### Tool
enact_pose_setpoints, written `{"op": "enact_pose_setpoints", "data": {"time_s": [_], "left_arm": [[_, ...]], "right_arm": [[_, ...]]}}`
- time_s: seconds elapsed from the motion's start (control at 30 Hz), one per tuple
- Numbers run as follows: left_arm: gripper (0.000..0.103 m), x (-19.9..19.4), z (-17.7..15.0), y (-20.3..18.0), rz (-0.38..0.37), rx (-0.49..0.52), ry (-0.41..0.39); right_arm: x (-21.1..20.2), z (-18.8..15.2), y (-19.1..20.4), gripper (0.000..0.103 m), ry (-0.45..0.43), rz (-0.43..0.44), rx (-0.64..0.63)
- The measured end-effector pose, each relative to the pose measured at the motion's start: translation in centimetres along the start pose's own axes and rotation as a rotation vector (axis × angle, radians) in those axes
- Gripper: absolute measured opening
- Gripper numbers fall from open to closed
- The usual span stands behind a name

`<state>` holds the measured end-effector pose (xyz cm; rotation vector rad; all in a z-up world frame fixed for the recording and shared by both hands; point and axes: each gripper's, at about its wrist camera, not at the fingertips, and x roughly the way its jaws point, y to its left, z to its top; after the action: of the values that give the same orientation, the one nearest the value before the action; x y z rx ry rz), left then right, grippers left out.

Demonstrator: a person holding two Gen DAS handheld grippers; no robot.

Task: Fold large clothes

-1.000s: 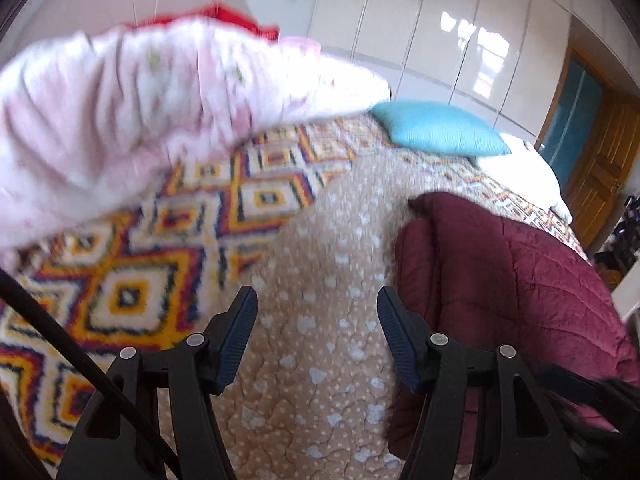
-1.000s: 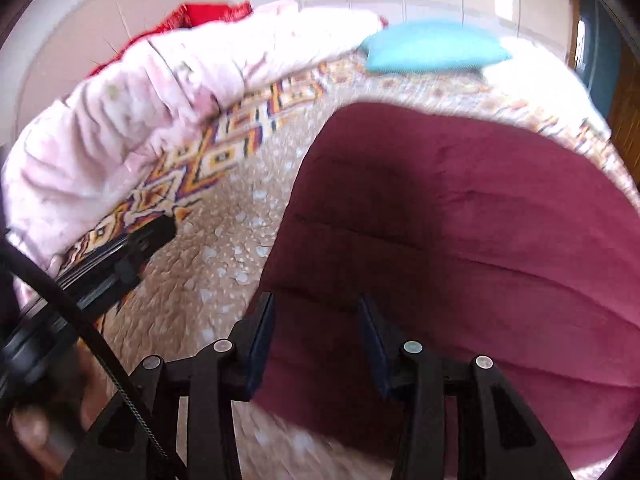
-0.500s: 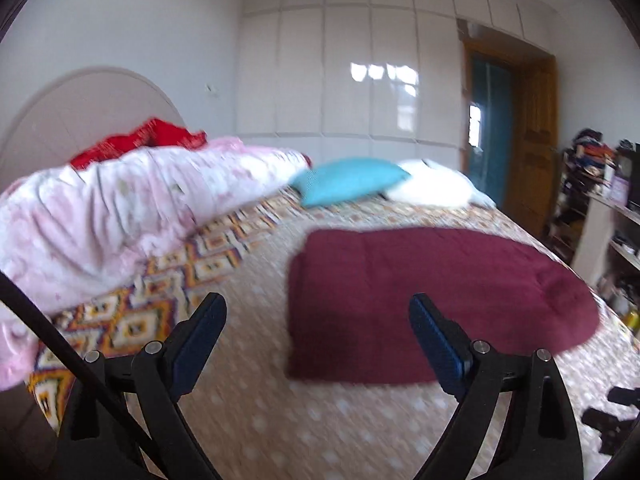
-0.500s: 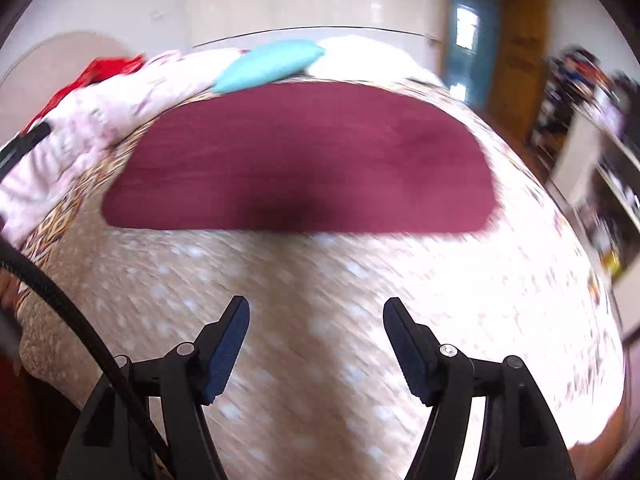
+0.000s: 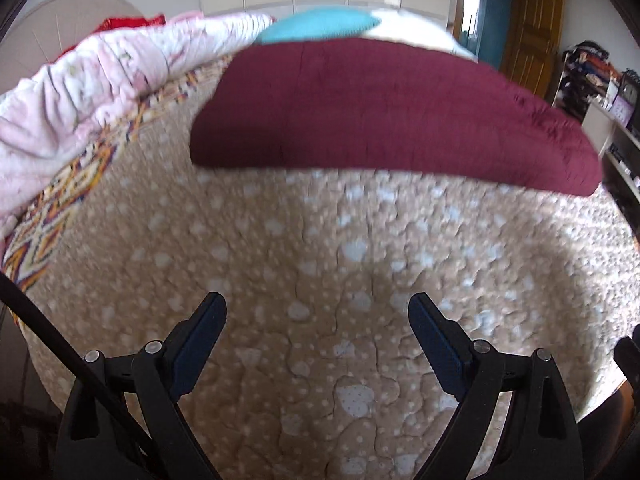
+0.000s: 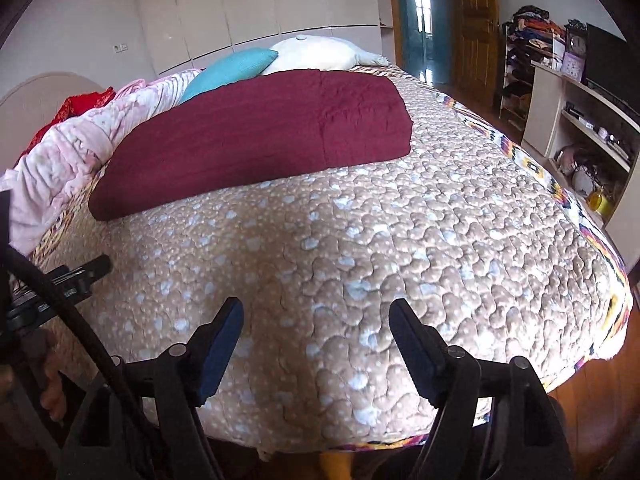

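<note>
Bed (image 6: pixel 500 216): covered by a tan quilted bedspread (image 6: pixel 360 240) with pale spots. Folded maroon blanket (image 6: pixel 256 136): lies flat across the far half of the bed, just before a turquoise pillow (image 6: pixel 230 70) and a white pillow (image 6: pixel 316 54). Pink blanket (image 6: pixel 68 152): bunched along the far-left edge. Left gripper (image 5: pixel 318 312): jaws have just been opening, spread wide, nothing between them, over bare bedspread. Right gripper (image 6: pixel 316 316): likewise just opening, released, empty.
</note>
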<state>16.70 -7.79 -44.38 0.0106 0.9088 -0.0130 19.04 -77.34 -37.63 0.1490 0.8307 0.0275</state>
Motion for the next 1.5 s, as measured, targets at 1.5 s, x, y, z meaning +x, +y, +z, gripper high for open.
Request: {"op": "enact_pose_setpoints", "data": {"time_s": [1.5], "left_arm": [[0.095,-16.2,-6.6,-0.3,-0.062,0.090,-0.062]], "right_arm": [[-4.8,-3.0,3.9,0.089,-0.002,-0.166,-0.073]]}}
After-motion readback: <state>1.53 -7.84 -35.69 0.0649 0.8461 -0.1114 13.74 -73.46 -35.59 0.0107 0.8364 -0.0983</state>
